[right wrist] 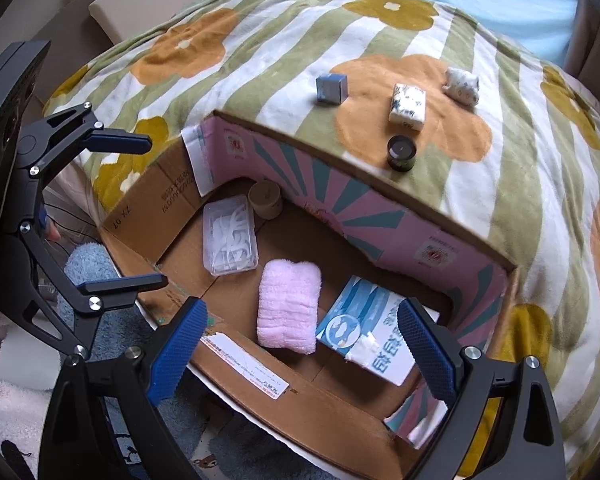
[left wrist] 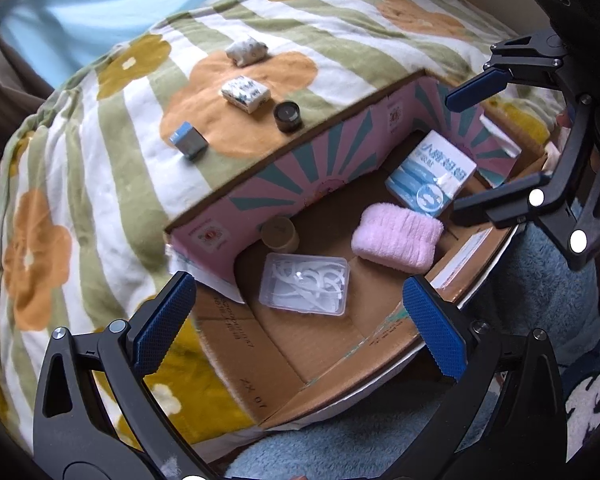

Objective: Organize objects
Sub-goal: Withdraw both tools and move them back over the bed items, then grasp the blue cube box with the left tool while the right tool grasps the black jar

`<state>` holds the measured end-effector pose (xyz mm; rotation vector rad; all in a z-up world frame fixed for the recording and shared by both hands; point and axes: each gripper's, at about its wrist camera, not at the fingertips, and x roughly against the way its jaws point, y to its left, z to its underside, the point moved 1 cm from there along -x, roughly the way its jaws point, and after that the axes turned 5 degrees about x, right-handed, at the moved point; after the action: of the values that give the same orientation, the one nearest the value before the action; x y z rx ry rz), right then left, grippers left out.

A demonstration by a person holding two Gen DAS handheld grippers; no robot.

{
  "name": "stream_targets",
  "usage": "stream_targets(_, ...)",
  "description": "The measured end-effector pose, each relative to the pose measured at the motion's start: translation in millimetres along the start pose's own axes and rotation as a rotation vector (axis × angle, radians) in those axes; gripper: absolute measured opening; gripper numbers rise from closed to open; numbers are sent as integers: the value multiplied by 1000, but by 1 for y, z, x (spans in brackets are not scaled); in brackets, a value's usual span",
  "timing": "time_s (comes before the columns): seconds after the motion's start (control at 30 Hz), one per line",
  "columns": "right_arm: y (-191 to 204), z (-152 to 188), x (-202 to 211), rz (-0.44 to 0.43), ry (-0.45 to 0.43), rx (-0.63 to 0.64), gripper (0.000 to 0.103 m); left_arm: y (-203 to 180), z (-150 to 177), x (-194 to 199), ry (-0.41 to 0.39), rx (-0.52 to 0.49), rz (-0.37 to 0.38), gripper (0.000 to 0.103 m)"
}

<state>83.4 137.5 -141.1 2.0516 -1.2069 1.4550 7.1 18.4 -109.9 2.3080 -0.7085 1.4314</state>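
— Four things lie inside the open cardboard box point(left wrist: 284, 356): a clear plastic case point(left wrist: 305, 284) of white picks, a small tan round tin point(left wrist: 279, 234) in the corner by the pink wall, a folded pink towel point(left wrist: 398, 238) mid-floor, and a blue-and-white tissue pack point(left wrist: 431, 172) at the far end.
— Room to move?
— Bare cardboard floor shows between the case and the towel; the towel sits close beside the pack.
— And outside?
— On the flowered blanket point(right wrist: 260, 60) just past the box's top edge stand a dark jar point(right wrist: 401, 154), a grey-blue cube point(right wrist: 331, 88) and two white wrapped packets point(right wrist: 407, 107), well apart.
— Claws?
— Left claw point(left wrist: 300, 320) and right claw point(right wrist: 302, 348) both hang spread above the box, gripping nothing.
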Motion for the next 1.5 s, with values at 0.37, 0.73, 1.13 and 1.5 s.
stream_targets(0.37, -25, -55, 69, 79, -159, -28, 95, 62, -60, 63, -222, 157, -145, 103)
stream_targets(0.73, -66, -115, 39, 116, -125, -78, 95, 134, -122, -7, -173, 307, -119, 103)
stream_targets(1.13, -104, -143, -45, 130, 25, -240, 95, 172, -150, -126, -12, 426, -32, 102)
stream_targets(1.5, -121, -142, -117, 119, 184, -253, 87, 181, -162, -199, 132, 435, -59, 99)
